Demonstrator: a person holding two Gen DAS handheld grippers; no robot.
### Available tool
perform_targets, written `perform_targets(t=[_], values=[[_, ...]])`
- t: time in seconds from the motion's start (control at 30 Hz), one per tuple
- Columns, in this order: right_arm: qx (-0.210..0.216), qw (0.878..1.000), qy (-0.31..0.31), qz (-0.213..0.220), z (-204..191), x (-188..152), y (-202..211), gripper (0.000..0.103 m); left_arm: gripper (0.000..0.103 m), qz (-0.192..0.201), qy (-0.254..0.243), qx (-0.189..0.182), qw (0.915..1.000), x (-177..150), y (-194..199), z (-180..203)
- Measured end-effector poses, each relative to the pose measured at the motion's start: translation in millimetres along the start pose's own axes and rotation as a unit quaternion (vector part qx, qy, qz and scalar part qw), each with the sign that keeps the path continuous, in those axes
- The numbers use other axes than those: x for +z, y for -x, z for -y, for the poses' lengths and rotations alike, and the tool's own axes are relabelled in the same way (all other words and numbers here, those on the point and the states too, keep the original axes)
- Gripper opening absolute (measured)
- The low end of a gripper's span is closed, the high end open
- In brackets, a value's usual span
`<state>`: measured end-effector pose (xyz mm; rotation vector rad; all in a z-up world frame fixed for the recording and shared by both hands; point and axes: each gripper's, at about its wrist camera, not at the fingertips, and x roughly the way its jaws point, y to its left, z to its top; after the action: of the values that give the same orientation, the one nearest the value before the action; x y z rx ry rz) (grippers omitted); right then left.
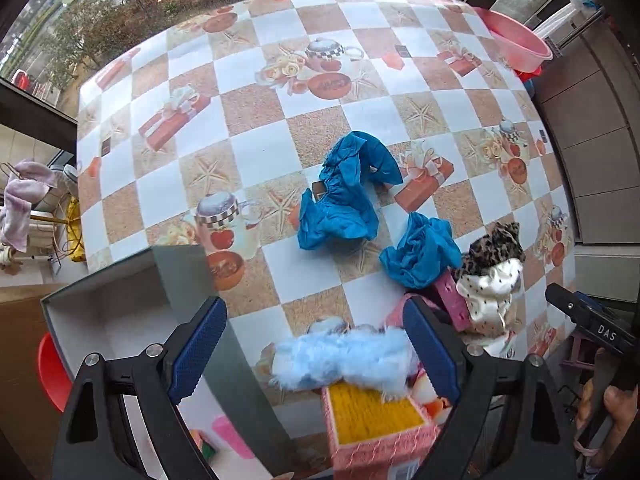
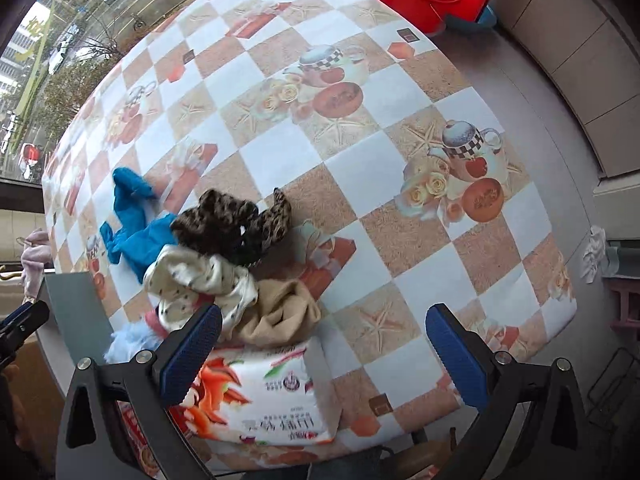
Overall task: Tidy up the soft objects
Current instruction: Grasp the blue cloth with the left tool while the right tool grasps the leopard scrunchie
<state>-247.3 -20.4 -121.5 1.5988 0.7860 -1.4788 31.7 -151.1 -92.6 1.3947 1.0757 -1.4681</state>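
From the left wrist, the left claw [image 1: 316, 344] stands wide open with nothing between its blue pads. Just ahead of its gap lies a fluffy light-blue toy [image 1: 344, 354], resting partly on a pink box [image 1: 376, 436] with a yellow top. Off its left finger sits a grey open box [image 1: 120, 312], which I judge to be the place for the soft things. Further ahead, two crumpled blue cloths [image 1: 344, 196] lie apart on the checked tablecloth [image 1: 256, 112]; ahead and to the right, a leopard-print piece [image 1: 498, 246] tops a white dotted cloth [image 1: 490, 290].

From the right wrist, the right claw [image 2: 320, 354] is also spread wide and empty. A tissue pack [image 2: 264, 396] lies under its left finger; beyond that finger are a beige cloth [image 2: 280, 312], the dotted cloth and the leopard piece, heaped and touching.

The risk: the heap is tangled, so a pinch on one cloth may drag its neighbours along or off the near table edge. The fluffy toy could slip from a shallow grasp, and both claws, working close, might collide.
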Motion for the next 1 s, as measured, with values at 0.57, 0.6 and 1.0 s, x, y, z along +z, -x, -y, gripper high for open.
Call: perform_targets(t=[0.57, 0.6, 1.0], values=[[0.128, 0.984, -0.016, -0.126, -37.0, 62.6, -103.6, 0.1, 0.092, -0.088, 0.044, 0.044, 0.9942, 68.6, -128.2, 29.2], [0.125, 0.984, -0.008, -0.129, -39.4, 62.5, -104.1, 0.099, 0.091, -0.09, 0.046, 0.045, 0.9938, 69.5, -131.3, 28.5], [0.187, 0.974, -0.023, -0.125, -22.1, 67.5, -85.3, 0.026, 0.023, -0.04, 0.011, 0.02, 0.9989, 73.6, -104.2, 44.7]])
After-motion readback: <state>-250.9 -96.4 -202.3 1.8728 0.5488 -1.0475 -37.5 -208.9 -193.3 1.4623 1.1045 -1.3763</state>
